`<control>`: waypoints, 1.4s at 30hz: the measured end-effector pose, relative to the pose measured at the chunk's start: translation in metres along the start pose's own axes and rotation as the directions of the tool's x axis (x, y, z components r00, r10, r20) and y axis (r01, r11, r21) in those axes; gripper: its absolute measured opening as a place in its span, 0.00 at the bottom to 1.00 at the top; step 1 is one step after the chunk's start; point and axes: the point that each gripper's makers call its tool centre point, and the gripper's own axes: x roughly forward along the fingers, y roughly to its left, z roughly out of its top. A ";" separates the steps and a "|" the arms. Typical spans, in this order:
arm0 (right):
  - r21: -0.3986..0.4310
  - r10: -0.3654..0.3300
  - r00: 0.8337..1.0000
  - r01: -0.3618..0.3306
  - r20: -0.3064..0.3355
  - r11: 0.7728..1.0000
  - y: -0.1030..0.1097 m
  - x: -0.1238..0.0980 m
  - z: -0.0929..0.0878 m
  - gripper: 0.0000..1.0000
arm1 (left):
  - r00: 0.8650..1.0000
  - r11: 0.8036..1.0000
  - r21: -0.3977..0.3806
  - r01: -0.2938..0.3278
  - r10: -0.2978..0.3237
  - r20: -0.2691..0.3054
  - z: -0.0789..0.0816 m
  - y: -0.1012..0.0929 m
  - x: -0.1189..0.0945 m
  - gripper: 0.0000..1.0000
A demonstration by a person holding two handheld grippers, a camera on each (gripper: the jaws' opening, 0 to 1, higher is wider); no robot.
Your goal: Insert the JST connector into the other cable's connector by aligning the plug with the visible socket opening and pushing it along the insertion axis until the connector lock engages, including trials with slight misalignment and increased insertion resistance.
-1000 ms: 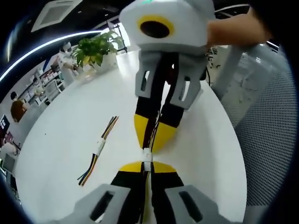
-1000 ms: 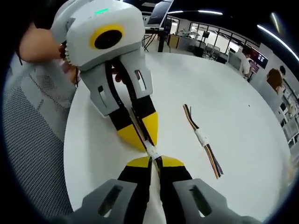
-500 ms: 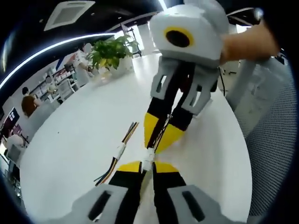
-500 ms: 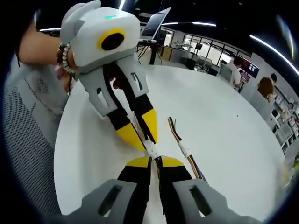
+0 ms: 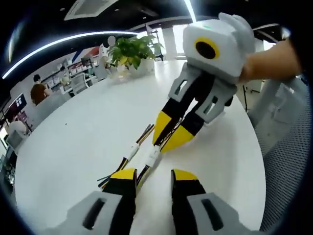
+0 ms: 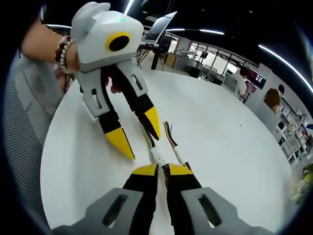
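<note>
The joined white JST connector hangs just off the tips of my right gripper, which reaches in from the upper right and is shut on its cable. In the right gripper view the same connector sits right ahead of my right gripper, whose jaws are pinched on the wires. My left gripper stands open, its yellow tips spread to either side of the trailing wires without touching them. From the right gripper view, the left gripper is seen with its jaws apart.
A second multicoloured cable with a white connector lies on the white round table beside the held one. A potted plant stands at the far edge. A mesh chair flanks the table. People sit in the background.
My left gripper has opened and let go of its cable end; the connector pair now hangs from the right gripper alone. Both cameras have shifted and the grippers have drawn slightly apart.
</note>
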 end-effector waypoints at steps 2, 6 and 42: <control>0.033 0.001 1.000 -0.002 0.026 0.999 0.000 0.001 0.001 0.04 | 1.000 0.999 -0.046 -0.012 0.012 0.010 0.000 0.004 -0.001 0.22; 0.045 0.000 1.000 -0.001 0.031 0.999 0.000 0.004 -0.002 0.04 | 1.000 0.996 -0.086 -0.016 0.017 0.012 -0.002 0.007 -0.003 0.22; 0.139 -0.068 0.996 0.059 0.059 0.989 -0.015 -0.009 0.008 0.21 | 0.999 0.972 -0.236 0.003 0.006 0.037 -0.001 0.006 -0.011 0.24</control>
